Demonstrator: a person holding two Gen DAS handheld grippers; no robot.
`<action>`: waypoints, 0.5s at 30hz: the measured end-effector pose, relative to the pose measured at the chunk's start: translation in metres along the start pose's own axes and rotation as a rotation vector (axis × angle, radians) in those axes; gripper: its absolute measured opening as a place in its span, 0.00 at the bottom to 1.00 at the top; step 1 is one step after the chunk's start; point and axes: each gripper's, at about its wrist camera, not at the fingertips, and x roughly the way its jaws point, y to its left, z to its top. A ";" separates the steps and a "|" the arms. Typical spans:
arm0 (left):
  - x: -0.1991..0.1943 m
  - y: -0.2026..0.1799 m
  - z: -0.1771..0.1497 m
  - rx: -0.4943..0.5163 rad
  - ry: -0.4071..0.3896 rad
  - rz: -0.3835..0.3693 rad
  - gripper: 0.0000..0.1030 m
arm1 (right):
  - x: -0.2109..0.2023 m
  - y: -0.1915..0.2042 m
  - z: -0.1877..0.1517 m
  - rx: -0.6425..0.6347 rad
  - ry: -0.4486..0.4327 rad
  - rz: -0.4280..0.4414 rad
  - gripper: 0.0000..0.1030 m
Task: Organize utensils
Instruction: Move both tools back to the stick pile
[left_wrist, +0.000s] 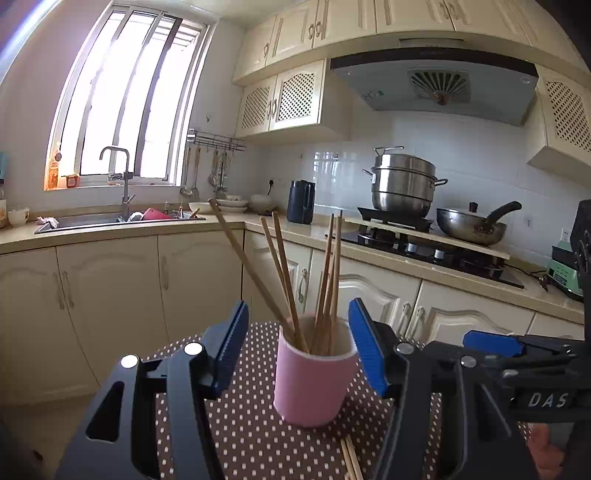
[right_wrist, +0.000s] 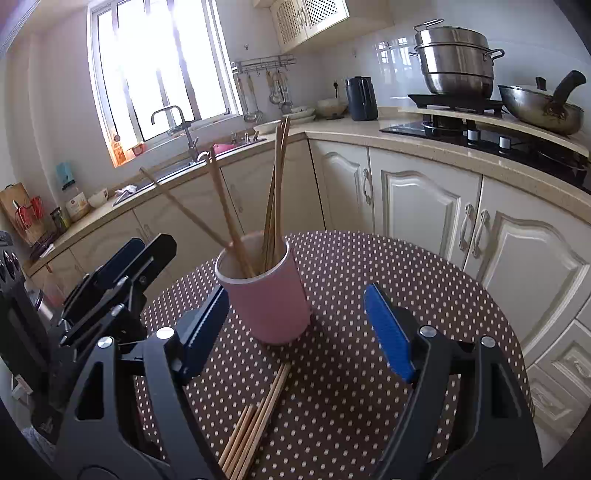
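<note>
A pink cup (left_wrist: 314, 384) stands upright on the round table with its brown dotted cloth (right_wrist: 388, 266). It holds several wooden chopsticks (left_wrist: 291, 273) that lean outward. My left gripper (left_wrist: 301, 347) is open with the cup between its blue pads, and a gap shows on the left side. In the right wrist view the cup (right_wrist: 269, 299) stands just ahead of my right gripper (right_wrist: 299, 328), which is open wide and holds nothing. A bundle of loose chopsticks (right_wrist: 255, 417) lies flat on the cloth in front of the cup, under the right gripper.
Cream cabinets (left_wrist: 110, 295) ring the table closely. The counter behind carries a sink with a tap (left_wrist: 122, 184), a dark kettle (left_wrist: 301, 201), and a stove with a steel steamer pot (left_wrist: 402, 184) and a wok (left_wrist: 472, 225).
</note>
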 end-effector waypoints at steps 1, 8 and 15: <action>-0.006 0.000 -0.002 0.001 0.004 -0.003 0.54 | -0.001 0.002 -0.003 -0.003 0.006 -0.005 0.74; -0.031 -0.001 -0.013 0.009 0.032 0.001 0.58 | -0.005 0.006 -0.035 0.021 0.075 -0.026 0.77; -0.050 0.005 -0.032 -0.005 0.112 0.015 0.58 | 0.003 0.006 -0.066 0.045 0.163 -0.060 0.78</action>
